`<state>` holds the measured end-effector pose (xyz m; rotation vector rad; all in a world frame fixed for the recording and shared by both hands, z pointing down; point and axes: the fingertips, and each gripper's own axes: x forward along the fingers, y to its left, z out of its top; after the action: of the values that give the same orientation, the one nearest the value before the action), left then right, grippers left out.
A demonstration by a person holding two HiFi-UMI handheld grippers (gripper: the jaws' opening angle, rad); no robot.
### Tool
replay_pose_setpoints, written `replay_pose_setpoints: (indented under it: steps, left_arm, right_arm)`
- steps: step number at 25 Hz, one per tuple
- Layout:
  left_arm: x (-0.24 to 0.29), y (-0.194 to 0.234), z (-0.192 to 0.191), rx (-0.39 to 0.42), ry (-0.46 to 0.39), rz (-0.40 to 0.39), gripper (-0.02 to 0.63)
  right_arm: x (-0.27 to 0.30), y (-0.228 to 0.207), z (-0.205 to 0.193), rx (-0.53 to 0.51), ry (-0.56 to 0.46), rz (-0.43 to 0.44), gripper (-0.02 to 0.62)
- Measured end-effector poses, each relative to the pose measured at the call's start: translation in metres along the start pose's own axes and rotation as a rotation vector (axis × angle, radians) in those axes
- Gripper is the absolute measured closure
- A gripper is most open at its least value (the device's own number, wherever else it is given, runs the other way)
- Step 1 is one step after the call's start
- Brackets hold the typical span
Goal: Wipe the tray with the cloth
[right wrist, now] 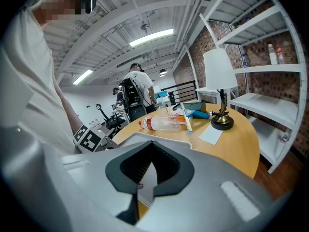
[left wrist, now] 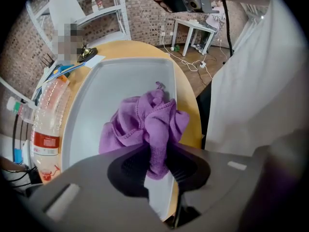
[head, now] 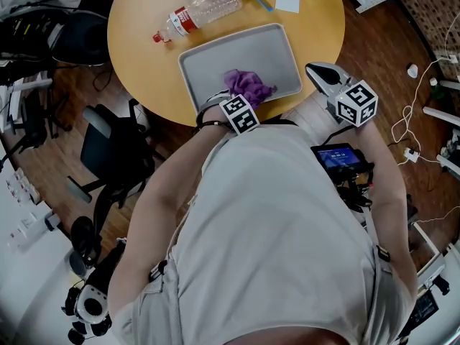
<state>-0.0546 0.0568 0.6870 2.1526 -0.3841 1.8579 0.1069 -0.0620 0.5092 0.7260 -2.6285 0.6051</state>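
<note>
Head view: left gripper (left wrist: 157,164) holds the purple cloth (head: 248,86) down on the grey tray (head: 215,60) while the right gripper (right wrist: 145,187) steadies the rim

The left jaws point straight down and pinch one fold of the cloth, so the loose bulk spreads beneath as a wiping pad. It lies on the tray floor just inside the near long rim, about midway along. The right jaws are drawn together on the tray's right-hand short rim, by my reading to stop it sliding on the round table (head: 144,34). The cloth is bunched with no clear long axis, its pinched fold standing upright. The tray's long axis runs left to right across this view, climbing slightly toward the right
</note>
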Motion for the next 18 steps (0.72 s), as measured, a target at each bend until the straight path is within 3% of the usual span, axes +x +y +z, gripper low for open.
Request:
replay_pose_setpoints:
  steps: [7,18]
  left_arm:
    - [0.002,0.003,0.008,0.017,0.008,0.000,0.508]
    - [0.013,0.003,0.056,0.123,0.005,-0.007,0.508]
  right_arm:
    - [-0.002,-0.001,-0.002,0.007,-0.003,-0.004,0.592]
    - [-0.009,-0.006,-0.012,0.027,-0.007,-0.023,0.592]
